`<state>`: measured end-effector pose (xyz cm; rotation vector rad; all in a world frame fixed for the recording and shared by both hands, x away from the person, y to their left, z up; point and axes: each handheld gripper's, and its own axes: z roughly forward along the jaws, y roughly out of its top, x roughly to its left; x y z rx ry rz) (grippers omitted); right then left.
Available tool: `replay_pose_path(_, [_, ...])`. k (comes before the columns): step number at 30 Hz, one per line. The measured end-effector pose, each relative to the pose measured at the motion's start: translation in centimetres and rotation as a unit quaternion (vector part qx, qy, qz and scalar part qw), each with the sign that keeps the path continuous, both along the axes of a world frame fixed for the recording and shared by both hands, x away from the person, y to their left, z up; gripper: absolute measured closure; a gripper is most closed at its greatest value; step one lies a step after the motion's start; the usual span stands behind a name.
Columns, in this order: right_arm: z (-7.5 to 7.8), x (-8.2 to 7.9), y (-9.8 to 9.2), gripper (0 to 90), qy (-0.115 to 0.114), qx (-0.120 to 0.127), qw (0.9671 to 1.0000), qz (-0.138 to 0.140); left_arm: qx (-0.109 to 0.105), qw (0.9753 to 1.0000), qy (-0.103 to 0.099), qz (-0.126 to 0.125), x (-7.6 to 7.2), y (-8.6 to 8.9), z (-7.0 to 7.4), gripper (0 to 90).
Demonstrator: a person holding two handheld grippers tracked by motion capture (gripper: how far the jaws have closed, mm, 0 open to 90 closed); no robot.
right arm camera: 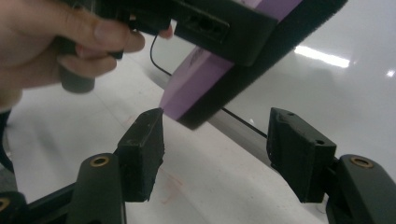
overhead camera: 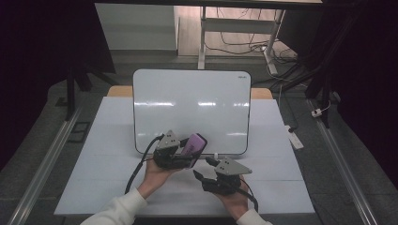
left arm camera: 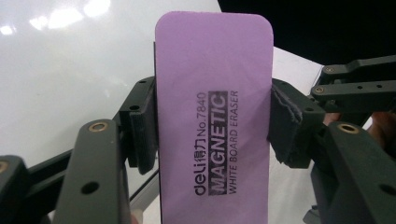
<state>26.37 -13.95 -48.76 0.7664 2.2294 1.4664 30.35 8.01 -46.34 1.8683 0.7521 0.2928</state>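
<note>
Eraser (left arm camera: 212,116), purple, magnetic whiteboard type: clamped by its long edges in the left gripper (overhead camera: 180,152), at lower centre of the high view, over the whiteboard (overhead camera: 190,108) edge. Likely light, foam-bodied, slightly compressible; hold mid-length. Right gripper (overhead camera: 211,174) open, empty.

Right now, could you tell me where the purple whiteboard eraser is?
The purple eraser is clamped in the left gripper, held over the whiteboard's near edge, just left of the open right gripper.

Cables (overhead camera: 244,47) trail on the floor beyond the table (overhead camera: 108,154).
</note>
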Motion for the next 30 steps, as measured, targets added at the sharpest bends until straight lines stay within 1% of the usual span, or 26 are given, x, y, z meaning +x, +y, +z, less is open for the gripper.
replay_pose_path(4, [-0.1,0.2,0.3,36.5,0.012,0.012,0.9998,-0.005,0.002,1.0000,-0.003,-0.002,-0.1,-0.3,-0.1,40.6])
replay_pose_path(6, [-0.1,0.4,0.4,36.5,0.026,0.019,0.9994,-0.009,0.001,1.0000,-0.005,-0.003,-0.2,-0.5,-0.2,40.6])
replay_pose_path(7, [-0.2,0.5,0.5,36.5,0.031,0.027,0.9991,-0.010,0.002,1.0000,-0.006,-0.004,-0.3,-0.6,-0.3,40.6])
replay_pose_path(10, [-0.4,0.7,0.7,37.7,0.047,0.035,0.9982,-0.017,0.002,0.9999,-0.011,-0.006,-0.5,-0.9,-0.4,40.6])
replay_pose_path(12, [-0.4,0.8,0.7,40.8,0.052,0.037,0.9977,-0.022,0.005,0.9998,-0.017,-0.003,-0.6,-1.0,-0.4,40.6])
replay_pose_path(14, [-0.4,0.8,0.7,48.0,0.057,0.044,0.9973,-0.019,0.001,0.9998,-0.020,-0.001,-0.7,-1.0,-0.4,40.6])
replay_pose_path(15, [-0.4,0.8,0.6,50.0,0.058,0.049,0.9970,-0.015,-0.002,0.9998,-0.021,0.000,-0.7,-1.0,-0.4,40.5])
replay_pose_path(17, [-0.3,0.9,0.5,51.8,0.067,0.057,0.9960,-0.016,-0.005,0.9998,-0.020,0.001,-0.8,-1.0,-0.5,40.5])
replay_pose_path(20, [-0.3,1.1,0.3,53.3,0.083,0.071,0.9939,-0.017,-0.005,0.9998,-0.018,0.000,-0.8,-1.1,-0.6,40.5])
replay_pose_path(23, [-0.3,1.0,0.3,55.2,0.083,0.070,0.9939,-0.019,-0.005,0.9998,-0.020,-0.001,-0.9,-1.1,-0.6,40.5])
replay_pose_path(27, [-0.2,1.0,0.1,61.1,0.082,0.070,0.9939,-0.024,-0.008,0.9997,-0.022,-0.002,-1.0,-1.1,-0.5,40.4])
replay_pose_path(30, [0.0,0.9,-0.2,63.8,0.076,0.067,0.9945,-0.028,-0.011,0.9996,-0.024,-0.004,-1.1,-1.1,-0.5,40.3])
